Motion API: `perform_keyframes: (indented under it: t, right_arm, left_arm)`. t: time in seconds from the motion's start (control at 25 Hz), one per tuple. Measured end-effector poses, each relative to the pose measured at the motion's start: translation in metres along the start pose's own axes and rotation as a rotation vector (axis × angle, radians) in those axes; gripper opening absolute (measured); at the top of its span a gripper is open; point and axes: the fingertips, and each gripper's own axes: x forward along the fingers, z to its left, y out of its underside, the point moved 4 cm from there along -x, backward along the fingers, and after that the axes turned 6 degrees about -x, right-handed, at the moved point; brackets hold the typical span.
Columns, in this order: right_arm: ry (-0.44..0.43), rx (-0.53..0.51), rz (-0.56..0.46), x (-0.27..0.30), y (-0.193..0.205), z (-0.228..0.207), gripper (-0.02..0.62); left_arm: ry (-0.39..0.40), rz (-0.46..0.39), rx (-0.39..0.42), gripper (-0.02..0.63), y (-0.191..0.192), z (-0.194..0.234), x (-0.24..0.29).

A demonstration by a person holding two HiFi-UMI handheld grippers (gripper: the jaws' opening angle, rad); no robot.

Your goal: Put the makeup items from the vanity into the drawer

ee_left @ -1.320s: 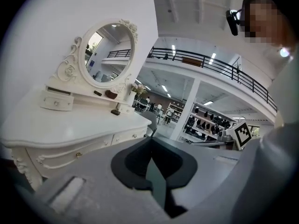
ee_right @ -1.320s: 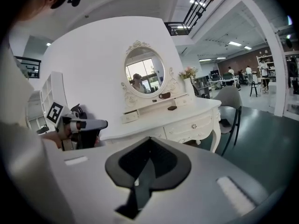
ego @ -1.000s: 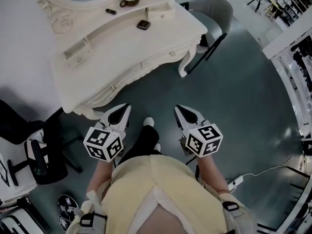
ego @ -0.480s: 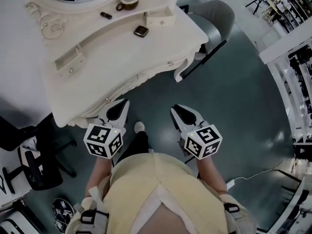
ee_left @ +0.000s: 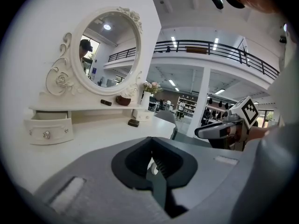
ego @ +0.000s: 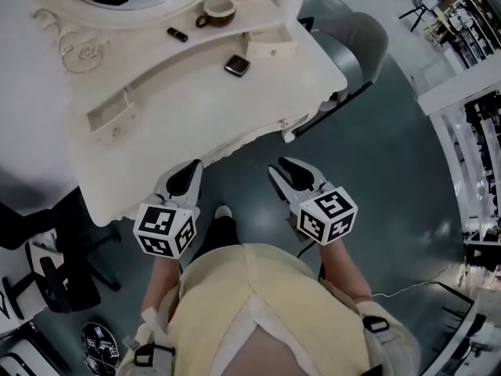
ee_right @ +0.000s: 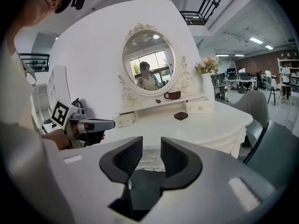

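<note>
Compact (ego: pixel 237 66) lies on vanity (ego: pixel 180 108), well beyond jaws

Vanity (ego: pixel 180 108): white.
Compact (ego: pixel 237 66): dark brown.
Floor (ego: pixel 391 171): dark grey-green.
Marker cubes (ego: pixel 165 231): black-and-white squares.
Person's top (ego: pixel 250 304): pale yellow.

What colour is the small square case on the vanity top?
The case is dark brown, clearest in the head view.

Dark compact (ego: pixel 237 66) on vanity (ego: pixel 180 120), tube (ego: pixel 177 34) on shelf (ego: pixel 145 59)
</note>
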Motion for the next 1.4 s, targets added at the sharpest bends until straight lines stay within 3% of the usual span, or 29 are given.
perform_keyframes:
  t: [0.32, 0.76, 1.4]
  right_arm:
    - [-0.045, -0.076, 0.043, 0.064, -0.029, -0.010, 0.162]
    - [-0.071, -0.112, 0.077, 0.121, -0.061, -0.048, 0.259]
    - [-0.182, -0.152, 0.177, 0.222, -0.081, -0.141, 0.279]
  left_arm:
    - [-0.064, -0.024, -0.027, -0.002, -0.005, 0.051, 0.003]
    - [-0.150, -0.041, -0.062, -0.002, -0.017, 0.079, 0.019]
    - [-0.228, -0.035, -0.121, -0.002, -0.055, 0.114, 0.131]
